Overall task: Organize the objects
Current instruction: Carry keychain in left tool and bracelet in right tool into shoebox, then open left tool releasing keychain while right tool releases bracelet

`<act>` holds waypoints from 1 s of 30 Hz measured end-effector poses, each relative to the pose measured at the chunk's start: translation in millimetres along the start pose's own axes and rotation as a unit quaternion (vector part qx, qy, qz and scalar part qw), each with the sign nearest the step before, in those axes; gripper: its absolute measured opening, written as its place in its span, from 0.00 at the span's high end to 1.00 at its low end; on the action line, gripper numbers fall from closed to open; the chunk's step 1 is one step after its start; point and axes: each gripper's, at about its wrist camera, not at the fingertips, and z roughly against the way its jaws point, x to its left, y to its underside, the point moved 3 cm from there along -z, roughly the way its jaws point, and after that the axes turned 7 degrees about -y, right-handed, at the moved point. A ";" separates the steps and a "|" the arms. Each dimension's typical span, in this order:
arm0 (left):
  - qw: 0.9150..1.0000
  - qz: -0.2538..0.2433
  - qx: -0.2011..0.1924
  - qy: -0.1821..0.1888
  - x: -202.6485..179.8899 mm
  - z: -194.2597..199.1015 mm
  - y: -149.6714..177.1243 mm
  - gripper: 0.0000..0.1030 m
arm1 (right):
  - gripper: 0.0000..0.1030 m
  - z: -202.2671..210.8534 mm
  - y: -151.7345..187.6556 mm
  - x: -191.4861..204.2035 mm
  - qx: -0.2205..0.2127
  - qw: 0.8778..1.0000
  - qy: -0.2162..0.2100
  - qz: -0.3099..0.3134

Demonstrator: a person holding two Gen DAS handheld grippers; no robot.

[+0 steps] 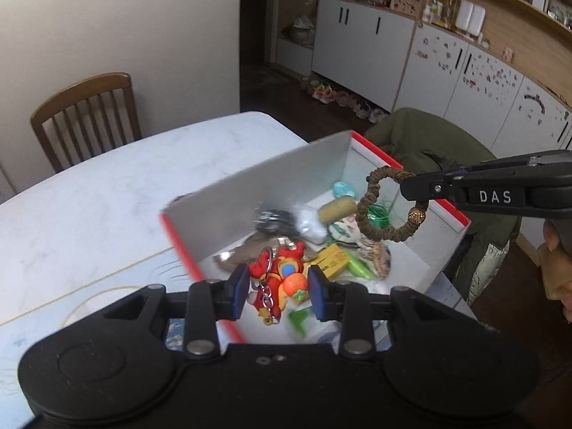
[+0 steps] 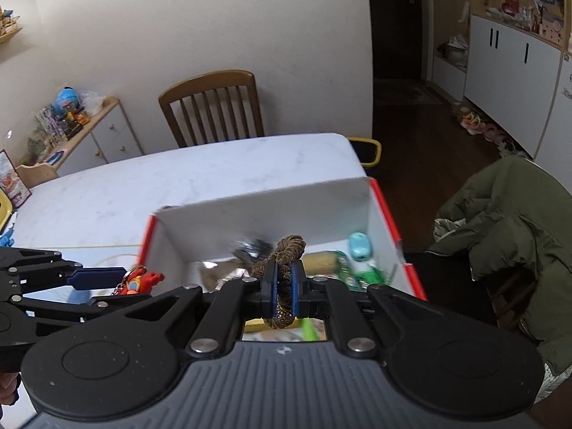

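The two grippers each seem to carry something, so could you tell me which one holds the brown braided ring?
The right gripper: its fingers are shut on the brown braided ring, while the left gripper holds a red keychain figure.

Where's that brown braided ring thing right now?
The brown braided ring hangs in the air, pinched by the right gripper, above the right side of the red-edged box of trinkets.

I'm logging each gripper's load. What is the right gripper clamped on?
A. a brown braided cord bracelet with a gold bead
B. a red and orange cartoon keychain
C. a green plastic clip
A: the right gripper pinches the brown braided cord bracelet above the red-edged white box.
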 end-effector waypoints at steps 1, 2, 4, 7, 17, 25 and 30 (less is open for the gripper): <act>1.000 -0.006 0.003 -0.002 -5.7 -6.4 -1.6 0.68 | 0.93 -1.5 0.7 -5.5 0.002 1.000 0.000 -0.001; 1.000 -0.012 0.006 -0.005 -10.5 -12.5 -2.4 0.68 | 0.93 -3.9 1.7 -11.1 0.005 1.000 -0.001 -0.002; 1.000 -0.020 0.015 -0.009 -18.6 -26.9 -5.2 0.68 | 0.93 -9.1 4.4 -20.2 0.012 1.000 -0.001 -0.002; 0.999 -0.028 0.031 -0.016 -27.0 -47.2 -6.9 0.68 | 0.93 -18.3 8.1 -30.1 0.026 1.000 -0.009 -0.006; 0.997 -0.039 0.067 -0.028 -45.3 -92.7 -6.8 0.68 | 0.93 -53.1 21.5 -49.3 0.070 0.997 -0.020 0.004; 0.995 -0.032 0.096 -0.025 -43.4 -112.2 -1.9 0.68 | 0.93 -69.0 30.7 -51.2 0.094 0.995 -0.014 0.027; 0.993 -0.027 0.114 -0.020 -40.8 -119.5 -1.0 0.68 | 0.93 -72.3 32.3 -53.2 0.099 0.994 -0.012 0.033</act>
